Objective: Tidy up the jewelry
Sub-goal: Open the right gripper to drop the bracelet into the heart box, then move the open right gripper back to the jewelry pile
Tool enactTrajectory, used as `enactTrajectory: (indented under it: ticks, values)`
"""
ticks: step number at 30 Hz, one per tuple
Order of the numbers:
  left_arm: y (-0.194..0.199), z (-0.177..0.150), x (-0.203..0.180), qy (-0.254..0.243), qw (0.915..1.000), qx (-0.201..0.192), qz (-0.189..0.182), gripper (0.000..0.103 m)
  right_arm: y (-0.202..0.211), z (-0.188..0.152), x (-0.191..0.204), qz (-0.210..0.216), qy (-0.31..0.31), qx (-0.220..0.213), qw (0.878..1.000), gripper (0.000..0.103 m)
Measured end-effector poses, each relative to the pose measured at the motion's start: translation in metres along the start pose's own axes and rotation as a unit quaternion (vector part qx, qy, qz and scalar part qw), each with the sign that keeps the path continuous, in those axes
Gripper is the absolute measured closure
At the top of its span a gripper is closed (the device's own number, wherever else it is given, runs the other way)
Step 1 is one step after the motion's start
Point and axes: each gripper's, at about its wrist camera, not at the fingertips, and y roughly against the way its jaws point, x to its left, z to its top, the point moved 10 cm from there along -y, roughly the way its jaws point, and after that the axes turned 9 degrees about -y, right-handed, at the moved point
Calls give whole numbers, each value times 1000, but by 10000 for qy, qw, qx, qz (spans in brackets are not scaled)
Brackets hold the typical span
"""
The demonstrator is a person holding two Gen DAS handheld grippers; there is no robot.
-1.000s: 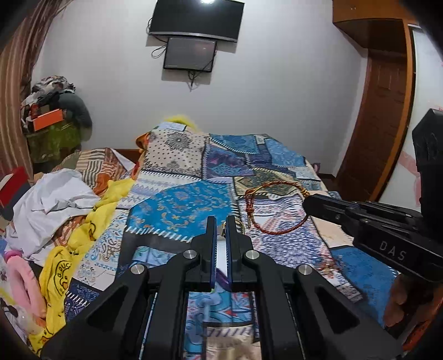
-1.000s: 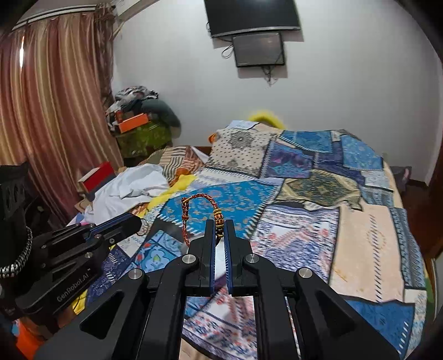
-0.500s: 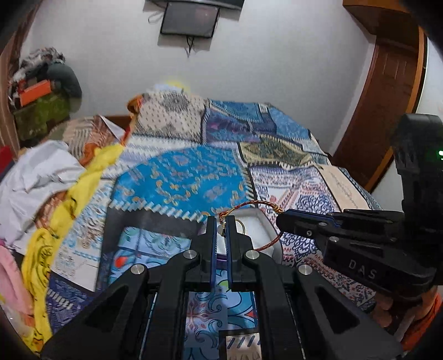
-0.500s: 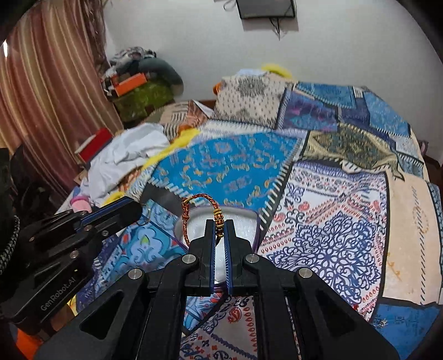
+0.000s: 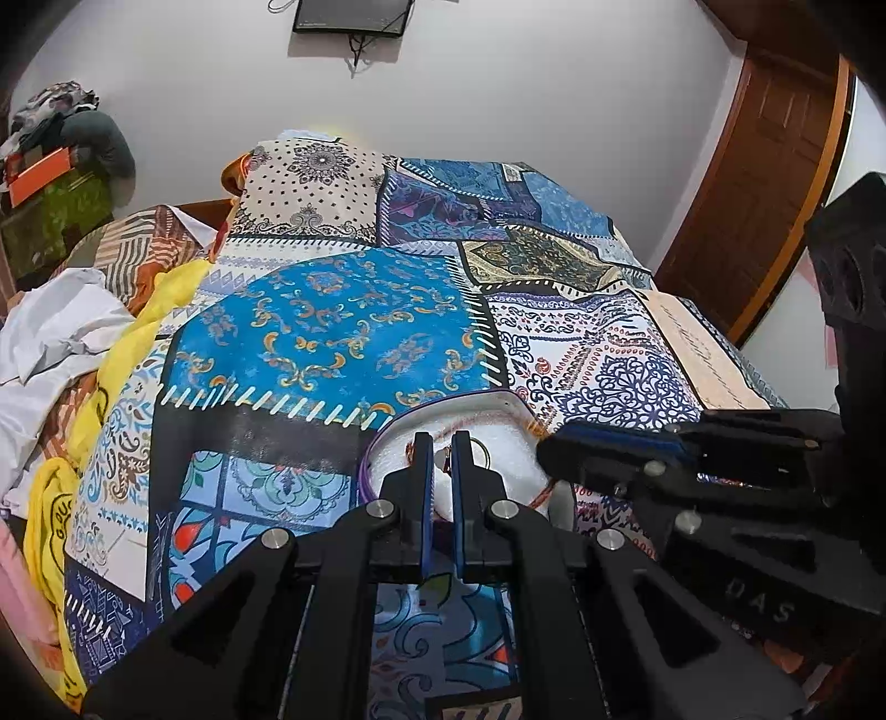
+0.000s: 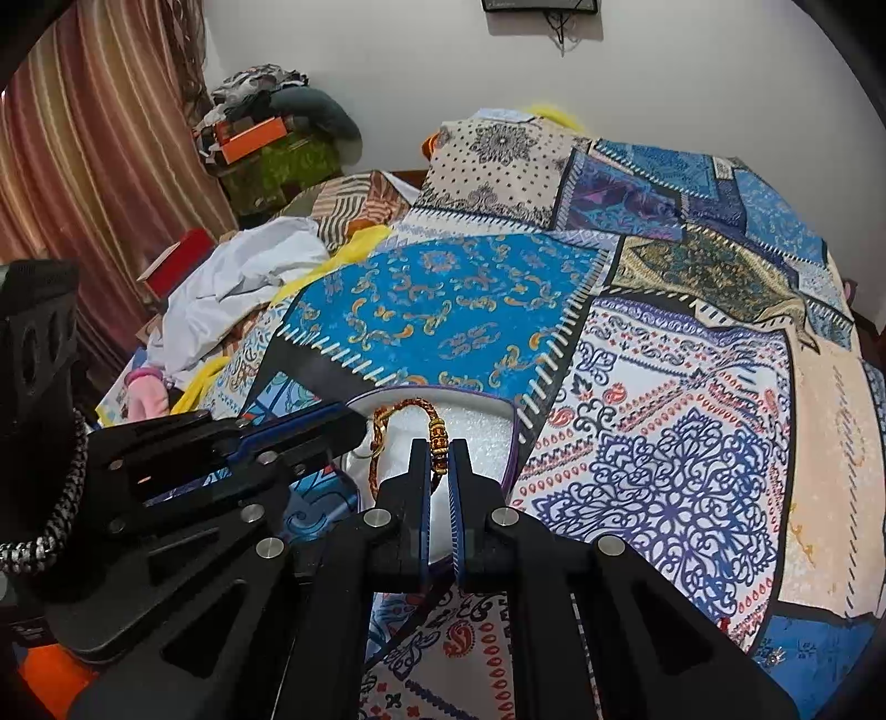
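Patchwork bedspread (image 6: 653,387), printed in blue, cream and navy panels with paisley and lace motifs, serves as the bed-wide ground on which a small white box (image 6: 476,423) with a thin purple rim sits, its inside lined with grainy white foam. Over that box the right gripper (image 6: 438,448) has its black jaws drawn close on a braided red-and-gold bracelet (image 6: 437,435), pinching it at a cluster of gold and dark red beads; the rest of the cord arcs up and leftward above the foam, with a gold ring dangling at the far end of the loop. From the box's left side the left gripper (image 5: 437,443) reaches in with its blue-padded jaws narrowed to a slim gap around something small and pale by a thin metal ring (image 5: 480,451), though I cannot tell whether they truly grip it. Left of the box, beyond the bedspread's edge, lie crumpled white cloth (image 6: 238,282) and a soft yellow garment (image 5: 133,343). Behind the box, on the plain white wall, hangs a dark flat screen (image 5: 353,16), and striped pinkish curtains (image 6: 83,144) fall in folds at the far left.
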Motion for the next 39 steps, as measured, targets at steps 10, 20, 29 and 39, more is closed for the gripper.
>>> enactTrajectory:
  ticks: [10, 20, 29, 39]
  values:
    - [-2, -2, -8, -49, 9999, 92, -27, 99, 23, 3, -14, -108, -212, -199, 9995, 73]
    - [12, 6, -17, -156, 9998, 43, 121, 97, 61, 11, -26, -419, -133, -632, 9970, 72]
    - [65, 28, -29, -329, 9975, -434, 443, 68, 96, 11, -31, -559, -118, -1020, 9931, 72]
    - [119, 49, -63, -518, 9922, -1002, 538, 43, 146, 12, -47, -639, -236, -1551, 9855, 60]
